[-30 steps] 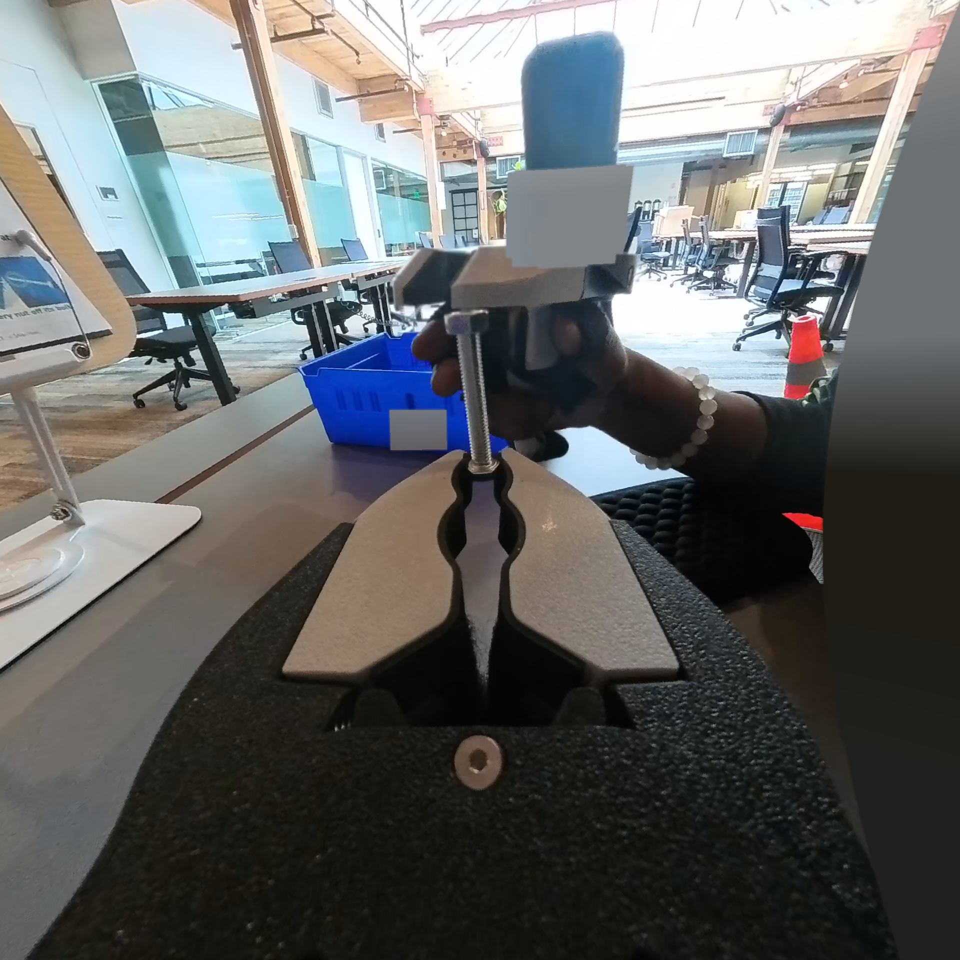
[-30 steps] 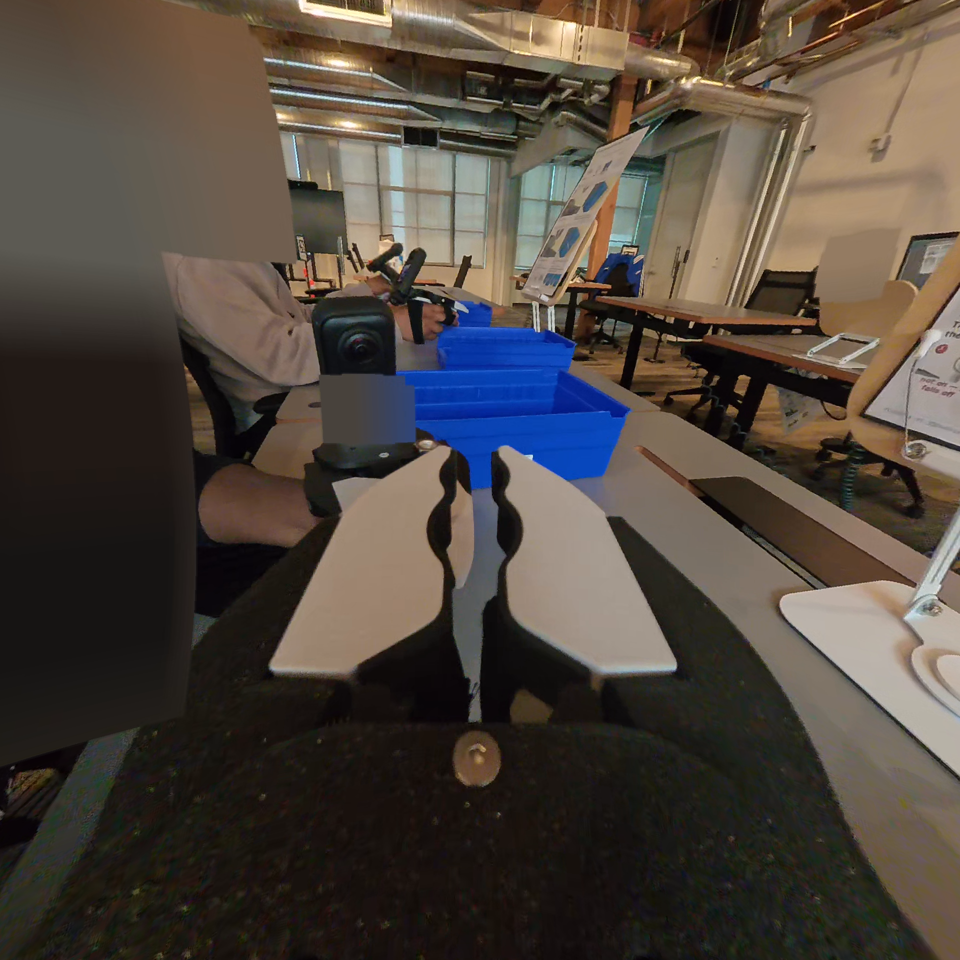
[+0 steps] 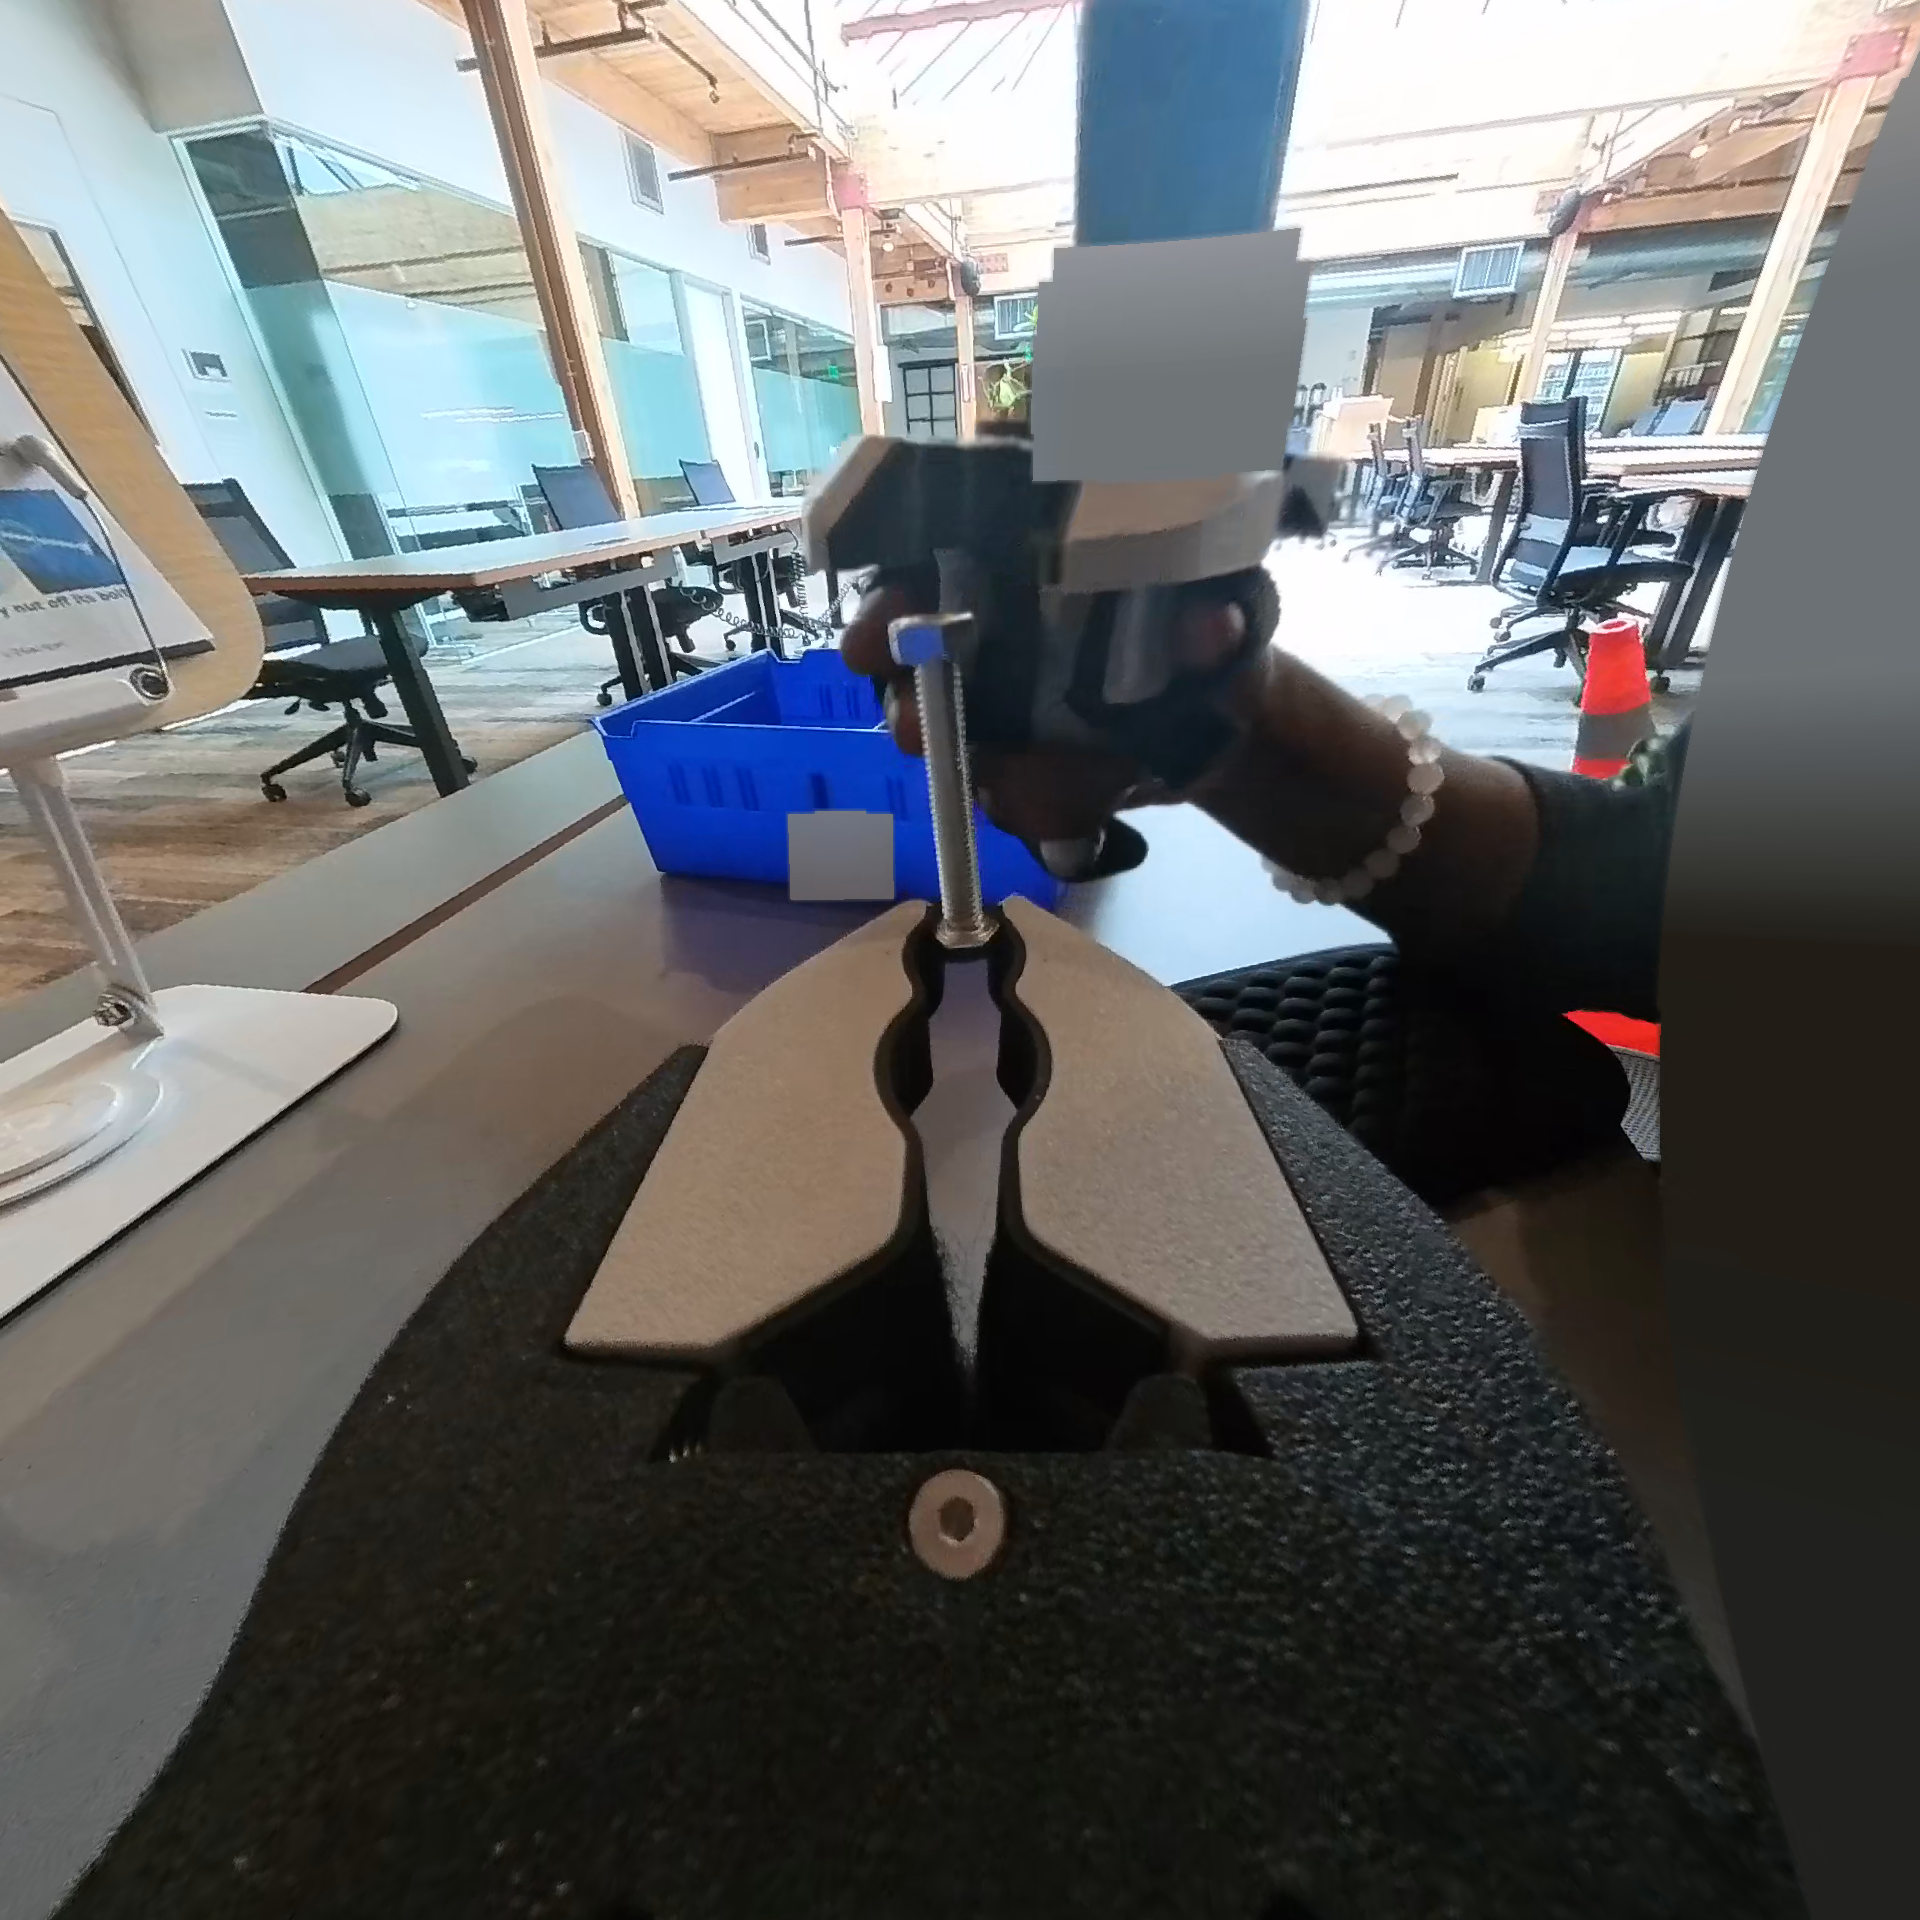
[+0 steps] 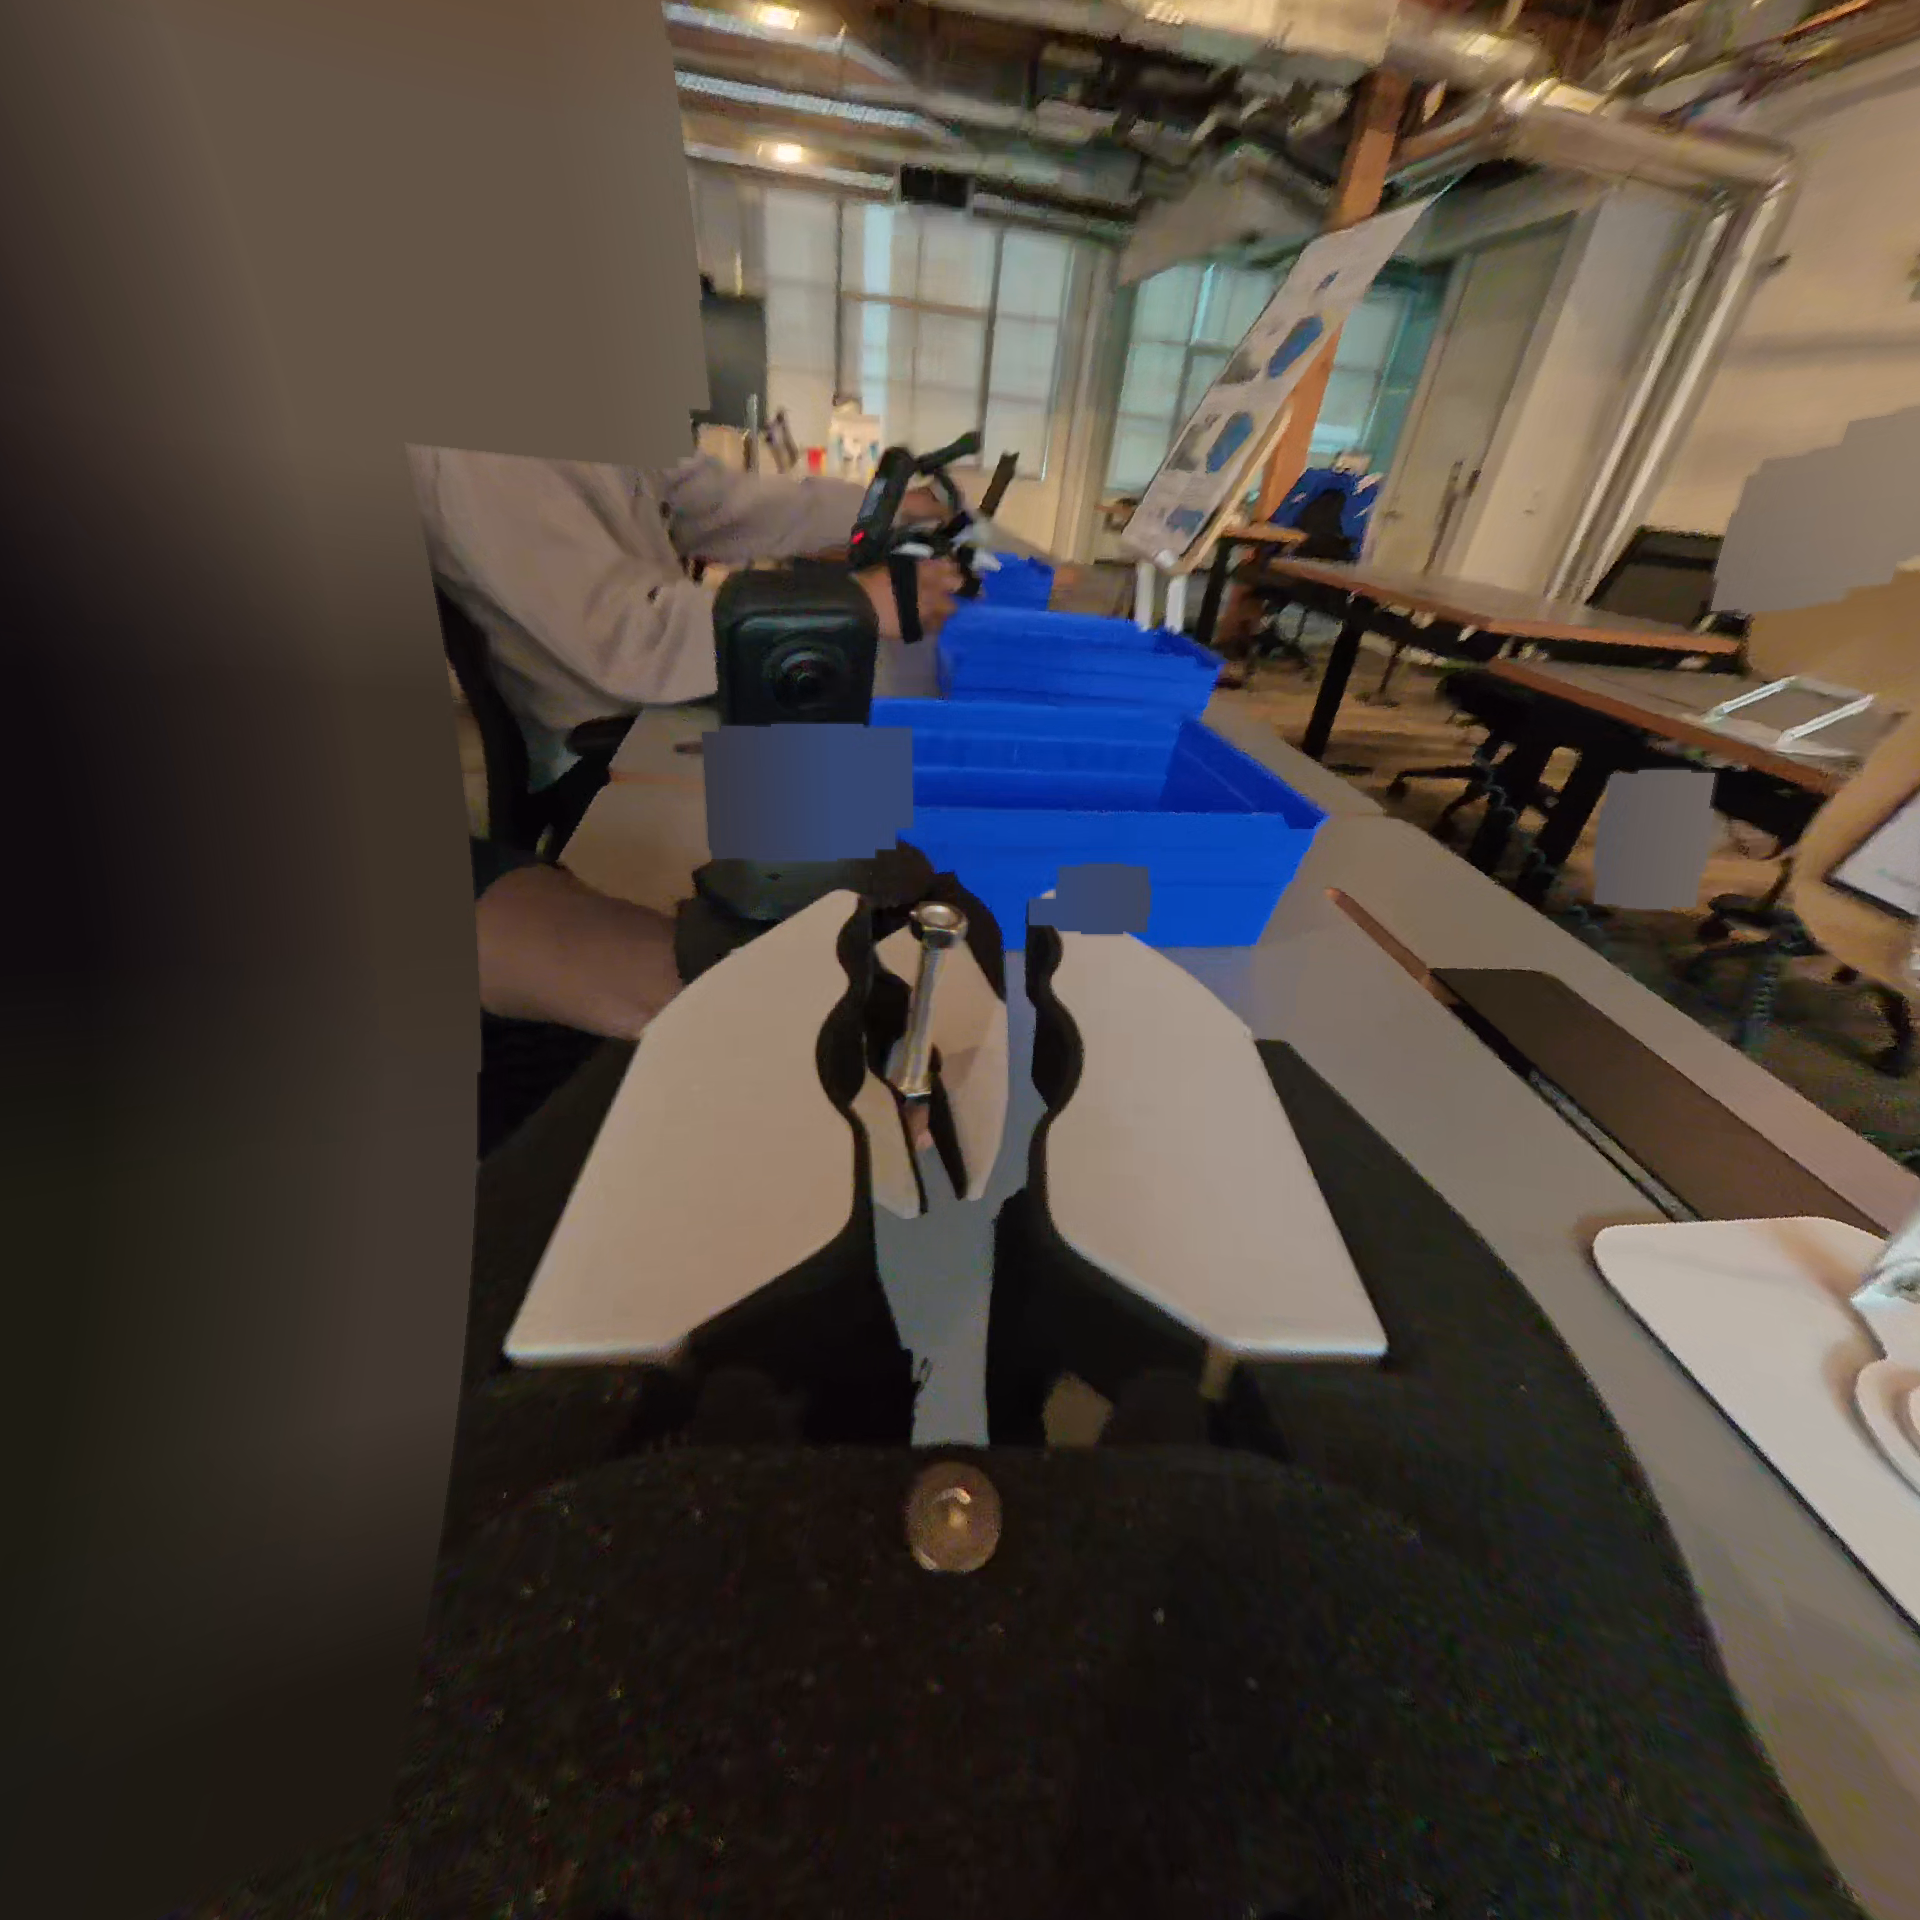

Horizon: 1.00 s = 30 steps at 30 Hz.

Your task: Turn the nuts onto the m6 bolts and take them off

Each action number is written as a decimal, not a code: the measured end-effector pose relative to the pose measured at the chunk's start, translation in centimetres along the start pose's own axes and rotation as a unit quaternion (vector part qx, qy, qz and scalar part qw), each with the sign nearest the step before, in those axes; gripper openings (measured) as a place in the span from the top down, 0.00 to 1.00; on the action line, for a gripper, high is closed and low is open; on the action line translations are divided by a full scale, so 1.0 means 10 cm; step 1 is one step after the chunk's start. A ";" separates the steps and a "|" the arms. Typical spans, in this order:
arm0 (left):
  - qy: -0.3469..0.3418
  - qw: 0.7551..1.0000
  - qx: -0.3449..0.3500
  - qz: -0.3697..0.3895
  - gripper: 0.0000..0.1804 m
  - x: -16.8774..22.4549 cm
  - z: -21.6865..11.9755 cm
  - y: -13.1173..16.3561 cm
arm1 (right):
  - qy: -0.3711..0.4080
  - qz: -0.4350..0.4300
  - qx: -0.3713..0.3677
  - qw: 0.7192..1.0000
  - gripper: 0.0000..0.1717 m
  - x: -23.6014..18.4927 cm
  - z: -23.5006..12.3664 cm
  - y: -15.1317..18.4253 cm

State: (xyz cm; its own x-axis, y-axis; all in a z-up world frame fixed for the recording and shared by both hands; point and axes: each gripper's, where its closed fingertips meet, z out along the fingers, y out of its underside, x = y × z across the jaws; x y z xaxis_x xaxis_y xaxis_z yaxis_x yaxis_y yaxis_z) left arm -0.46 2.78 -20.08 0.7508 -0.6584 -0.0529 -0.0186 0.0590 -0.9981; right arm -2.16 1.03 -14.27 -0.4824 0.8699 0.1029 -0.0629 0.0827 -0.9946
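1. Left wrist view: the bolt (image 3: 951, 790) stands nearly upright above the table (image 3: 436, 997), its long axis vertical. The nut (image 3: 932, 636) sits at its top end.
2. The bolt's lower end is pinched between the tips of the left gripper (image 3: 966, 930), whose fingers (image 3: 831, 1091) are closed on it and otherwise nearly meet.
3. Above the nut hangs the right gripper (image 3: 1049, 520), held in a hand (image 3: 1143, 727) with a bead bracelet (image 3: 1392, 800); from here its jaws appear spread, clear of the nut.
4. Right wrist view: the same bolt (image 4: 920, 997) shows end-on, nut (image 4: 938, 923) nearest, running away down the gap of the right gripper (image 4: 940, 945). Its fingers (image 4: 1143, 1122) stand apart on either side without pressing on it.
5. Only this view shows the left gripper's camera (image 4: 795, 660) and a second person's sleeve (image 4: 582, 582) behind.
6. A blue bin (image 3: 748, 769) stands on the table just beyond the bolt.
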 end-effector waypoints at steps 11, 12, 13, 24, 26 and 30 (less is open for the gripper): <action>0.003 1.000 -0.002 -0.001 0.96 0.02 0.00 0.00 | -0.193 -0.192 -0.385 0.882 0.71 -0.07 -0.05 0.02; 0.003 1.000 -0.002 0.000 0.96 0.02 0.00 0.00 | -0.208 -0.214 -0.414 0.860 0.71 -0.06 -0.05 0.05; 0.004 1.000 -0.002 0.000 0.96 0.02 0.00 0.00 | -0.226 -0.233 -0.438 0.838 0.73 -0.07 -0.05 0.07; 0.011 1.000 -0.004 -0.002 0.96 0.05 0.00 0.00 | -0.336 -0.291 -0.515 0.732 0.85 -0.11 0.03 0.16; 0.011 1.000 -0.003 -0.002 0.96 0.06 0.00 0.00 | -0.339 -0.294 -0.513 0.732 0.87 -0.10 0.05 0.15; 0.012 1.000 -0.002 -0.001 0.96 0.07 0.00 -0.01 | -0.344 -0.296 -0.514 0.728 0.90 -0.10 0.05 0.17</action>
State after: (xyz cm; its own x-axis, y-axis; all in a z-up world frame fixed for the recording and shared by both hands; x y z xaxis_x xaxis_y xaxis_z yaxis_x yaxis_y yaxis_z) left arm 0.05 2.33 -20.01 0.7352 -0.6759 -0.0513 -0.0201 0.0539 -0.9983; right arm -2.22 0.08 -16.00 -0.9823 0.1133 0.1493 0.0783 0.9718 -0.2226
